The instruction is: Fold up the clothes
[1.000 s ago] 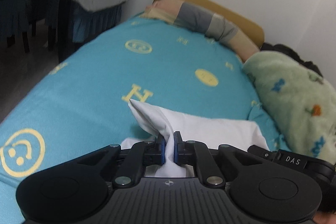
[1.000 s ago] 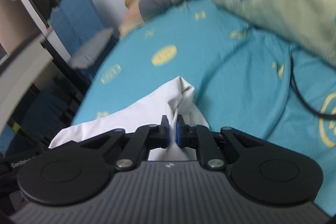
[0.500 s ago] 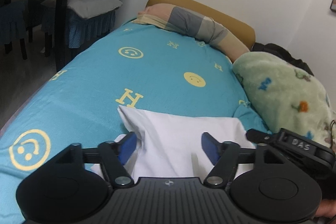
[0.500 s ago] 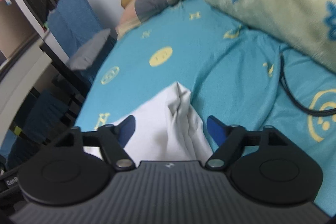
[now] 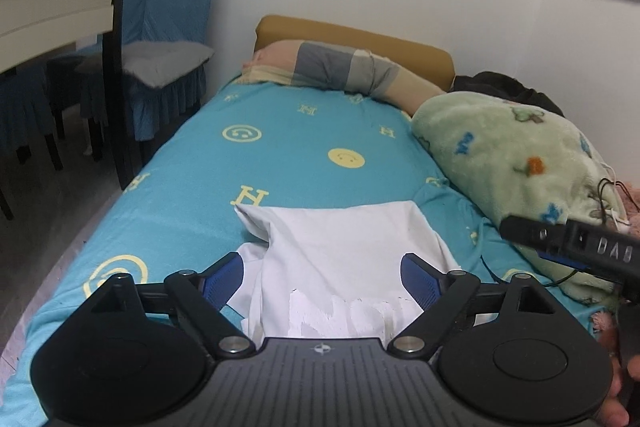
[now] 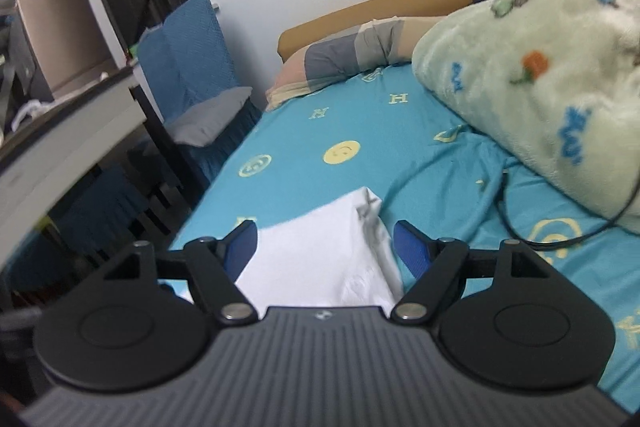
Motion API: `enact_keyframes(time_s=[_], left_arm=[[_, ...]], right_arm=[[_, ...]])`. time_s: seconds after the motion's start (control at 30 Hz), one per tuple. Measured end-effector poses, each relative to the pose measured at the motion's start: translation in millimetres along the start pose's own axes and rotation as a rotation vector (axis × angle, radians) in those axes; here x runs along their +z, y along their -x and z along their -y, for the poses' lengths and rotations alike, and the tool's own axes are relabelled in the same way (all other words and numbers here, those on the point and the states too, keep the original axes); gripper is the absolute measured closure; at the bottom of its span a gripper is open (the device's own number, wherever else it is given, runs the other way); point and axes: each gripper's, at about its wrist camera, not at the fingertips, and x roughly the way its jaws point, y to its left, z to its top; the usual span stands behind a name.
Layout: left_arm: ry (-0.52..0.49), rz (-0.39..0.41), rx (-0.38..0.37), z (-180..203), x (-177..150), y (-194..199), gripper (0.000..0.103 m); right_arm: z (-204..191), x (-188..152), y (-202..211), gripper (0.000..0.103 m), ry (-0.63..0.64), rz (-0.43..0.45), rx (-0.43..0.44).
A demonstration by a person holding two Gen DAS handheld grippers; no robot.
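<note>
white garment [image 5: 340,251], folded, lies on the turquoise bedsheet [image 5: 280,147] printed with "h" letters and smileys. left gripper [image 5: 322,277] and right gripper [image 6: 323,249]: fingers spread, gripping nothing. right gripper's side reads "das".

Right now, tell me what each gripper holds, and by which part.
Nothing. The left gripper and right gripper are both open, and the folded white garment lies free on the bed.

- Right gripper [image 6: 323,247], jaws spread wide, above white folded garment [image 6: 320,259], gripping nothing.
- Garment flat on turquoise bedsheet [image 6: 320,123], far corner crumpled.
- Black cable [image 6: 516,223] nearby, probably running under green fleece blanket [image 6: 540,75].
</note>
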Motion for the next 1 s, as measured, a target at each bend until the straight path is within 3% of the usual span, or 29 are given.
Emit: enact_keyframes(time_s=[0.23,0.43,0.6,0.7,0.83,1.0], left_arm=[[-0.012,0.005,0.016,4.8,-6.6,12.0,0.008],[0.017,-0.027,0.007,1.7,-10.4,9.9,0.005],[0.077,-0.105,-0.031,-2.0,-16.9,-2.7,0.004],[0.199,-0.207,-0.082,-12.4,-23.7,-19.2,0.004],[0.461,-0.367,-0.191,-41.0,-38.5,-46.4,0.004],[0.685,-0.431,-0.200,-67.2,-52.7,-77.8,0.006]], right_arm=[[3.4,-2.7,17.0,0.025,0.018,0.035,-0.024],[7.3,-7.6,4.2,0.025,-0.004,-0.037,-0.035],[11.0,-12.6,-2.6,0.025,-0.023,-0.081,-0.052],[14.5,-14.6,-4.7,0.025,-0.044,-0.094,-0.074],[23.9,-15.2,-6.0,0.025,-0.101,-0.106,-0.072],[29.5,-15.3,-8.6,0.025,-0.152,-0.113,-0.057]])
